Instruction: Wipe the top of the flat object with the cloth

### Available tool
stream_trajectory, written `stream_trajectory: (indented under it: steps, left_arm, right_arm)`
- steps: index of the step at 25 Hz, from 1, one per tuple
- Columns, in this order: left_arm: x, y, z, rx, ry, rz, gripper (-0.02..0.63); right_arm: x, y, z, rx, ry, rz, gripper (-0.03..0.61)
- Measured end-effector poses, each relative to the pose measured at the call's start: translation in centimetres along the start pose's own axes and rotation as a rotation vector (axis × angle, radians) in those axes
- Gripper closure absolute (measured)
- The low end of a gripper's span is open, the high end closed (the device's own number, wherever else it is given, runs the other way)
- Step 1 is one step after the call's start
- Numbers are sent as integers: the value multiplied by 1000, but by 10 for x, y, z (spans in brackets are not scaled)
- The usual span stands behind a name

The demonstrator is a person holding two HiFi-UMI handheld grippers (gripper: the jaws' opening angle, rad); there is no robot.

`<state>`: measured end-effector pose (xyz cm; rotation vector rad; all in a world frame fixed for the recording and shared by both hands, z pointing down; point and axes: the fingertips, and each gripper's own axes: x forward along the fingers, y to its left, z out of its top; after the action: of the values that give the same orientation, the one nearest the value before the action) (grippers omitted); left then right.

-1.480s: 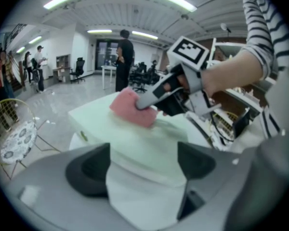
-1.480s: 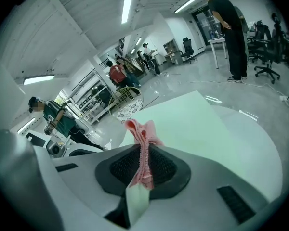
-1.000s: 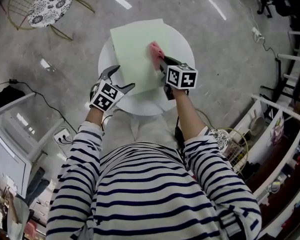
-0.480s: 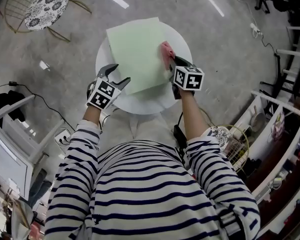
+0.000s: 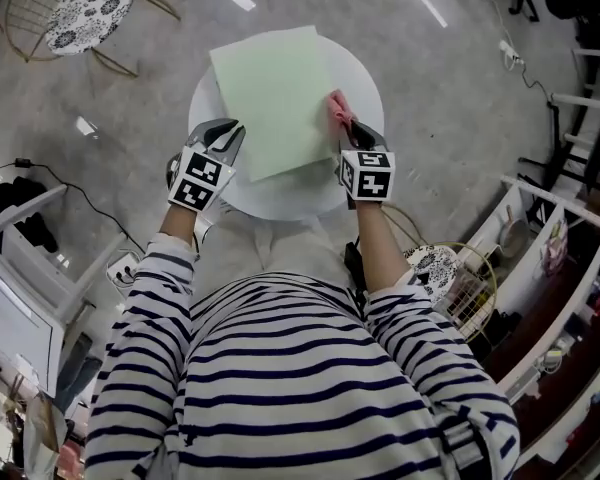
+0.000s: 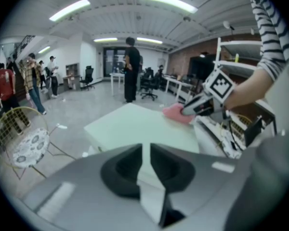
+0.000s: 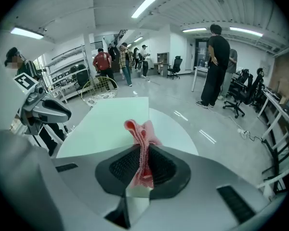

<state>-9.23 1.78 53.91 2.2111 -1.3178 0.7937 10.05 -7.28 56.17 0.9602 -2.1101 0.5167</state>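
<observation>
Open workshop floor; round white bench [image 5: 280,204] carries the green board [image 5: 275,98]. Your right gripper [image 5: 348,128] clamps the pink cloth [image 5: 337,108] in its fingers at the board's right edge. Your left gripper [image 5: 225,132] fingers are closing, empty, beside the left edge. Press the cloth flat and sweep in overlapping passes.

Pink cloth [image 5: 337,108]; pale green board [image 5: 275,93]; white table [image 5: 280,196]; navy-white striped sleeves [image 5: 150,298]

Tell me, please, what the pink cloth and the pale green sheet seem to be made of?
The pink cloth looks like soft matte fabric: it bunches in ribbed folds. The pale green sheet looks like stiff board, perhaps foam or plastic, smooth and matte: it lies flat with straight edges and no glare.
</observation>
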Motion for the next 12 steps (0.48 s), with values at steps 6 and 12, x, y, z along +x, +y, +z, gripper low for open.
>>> stream_trajectory:
  steps: [6,12]
  left_arm:
    - [-2,0,1,-11,-10,2,561]
    - [-10,2,-1,-13,-15,12,561]
  right_arm:
    - [3,18,-10,14,29,32,532]
    - [3,52,-15,44,33,99,532]
